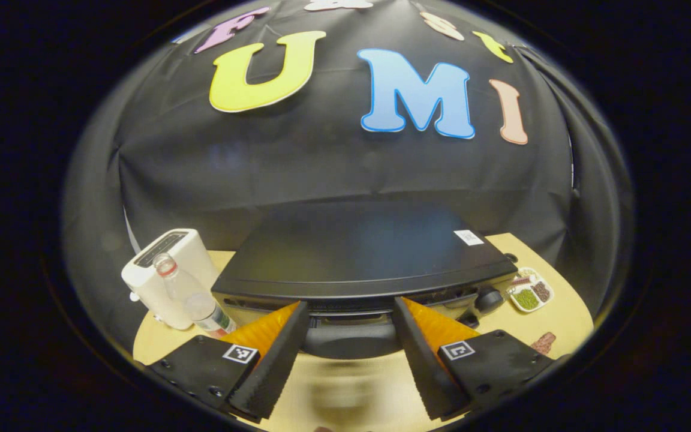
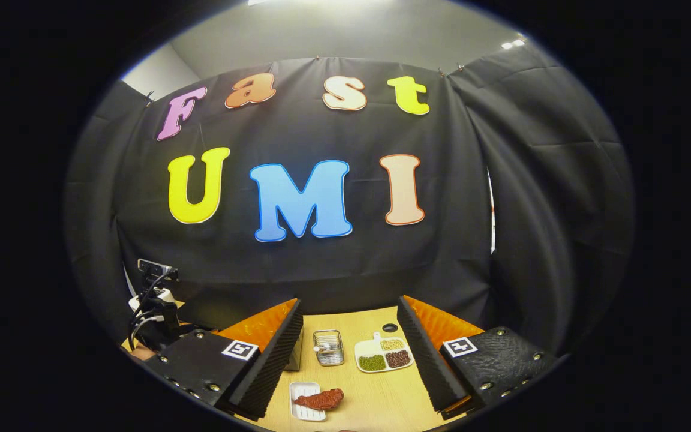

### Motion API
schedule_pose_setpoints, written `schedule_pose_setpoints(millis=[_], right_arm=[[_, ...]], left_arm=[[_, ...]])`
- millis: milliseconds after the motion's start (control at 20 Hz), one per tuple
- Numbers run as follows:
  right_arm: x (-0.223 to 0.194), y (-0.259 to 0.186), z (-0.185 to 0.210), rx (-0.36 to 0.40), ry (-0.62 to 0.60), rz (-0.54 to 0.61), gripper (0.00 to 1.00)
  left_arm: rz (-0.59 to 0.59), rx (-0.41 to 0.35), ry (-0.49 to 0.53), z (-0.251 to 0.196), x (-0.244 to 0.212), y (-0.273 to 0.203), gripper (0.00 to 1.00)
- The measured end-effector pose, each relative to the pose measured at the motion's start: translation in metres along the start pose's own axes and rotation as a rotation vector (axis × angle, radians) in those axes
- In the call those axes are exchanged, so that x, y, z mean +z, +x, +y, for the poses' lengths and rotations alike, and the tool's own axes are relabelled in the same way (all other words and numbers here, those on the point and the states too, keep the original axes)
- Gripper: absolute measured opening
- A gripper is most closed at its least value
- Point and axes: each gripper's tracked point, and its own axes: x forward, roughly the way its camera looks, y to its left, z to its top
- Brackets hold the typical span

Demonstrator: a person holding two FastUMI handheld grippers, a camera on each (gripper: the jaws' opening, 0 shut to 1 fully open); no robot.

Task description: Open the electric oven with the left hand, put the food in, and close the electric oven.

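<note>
The black electric oven (image 1: 351,252) stands straight ahead in the left gripper view, its door closed. Its dark curved handle (image 1: 351,339) lies in the gap of my left gripper (image 1: 350,306), which is open, and neither finger presses on the handle. The food, a reddish-brown piece (image 2: 321,398), rests on a small white plate (image 2: 297,411) on the wooden table, low in the right gripper view. My right gripper (image 2: 350,303) hangs open above and behind it, holding nothing. The same food (image 1: 542,343) appears to the oven's right.
A white toaster (image 1: 165,273) and a clear plastic bottle (image 1: 201,303) stand left of the oven. A divided plate of beans (image 2: 384,354) and a small metal basket (image 2: 329,347) sit on the table (image 2: 369,396). A cabled black device (image 2: 156,300) is at the left.
</note>
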Motion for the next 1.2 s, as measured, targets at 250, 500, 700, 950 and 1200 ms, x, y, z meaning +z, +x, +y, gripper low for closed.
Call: schedule_pose_setpoints(millis=[250, 500, 700, 950, 1200], right_arm=[[-0.006, -0.001, 0.004, 0.006, 0.010, 0.008, 0.96], [-0.011, 0.000, 0.011, 0.020, 0.015, 0.021, 0.96], [-0.014, 0.000, 0.017, 0.032, 0.007, 0.028, 0.96], [-0.018, -0.003, 0.018, 0.035, -0.008, 0.037, 0.96], [-0.024, -0.007, 0.013, 0.030, -0.007, 0.054, 0.96]], left_arm=[[0.030, -0.016, -0.006, -0.004, -0.027, -0.025, 0.95], [0.049, -0.021, -0.003, -0.008, -0.057, -0.041, 0.95], [0.063, -0.020, 0.008, -0.008, -0.072, -0.049, 0.99], [0.089, -0.017, 0.022, -0.009, -0.092, -0.055, 0.99], [0.151, -0.021, 0.026, -0.012, -0.129, -0.061, 0.95]])
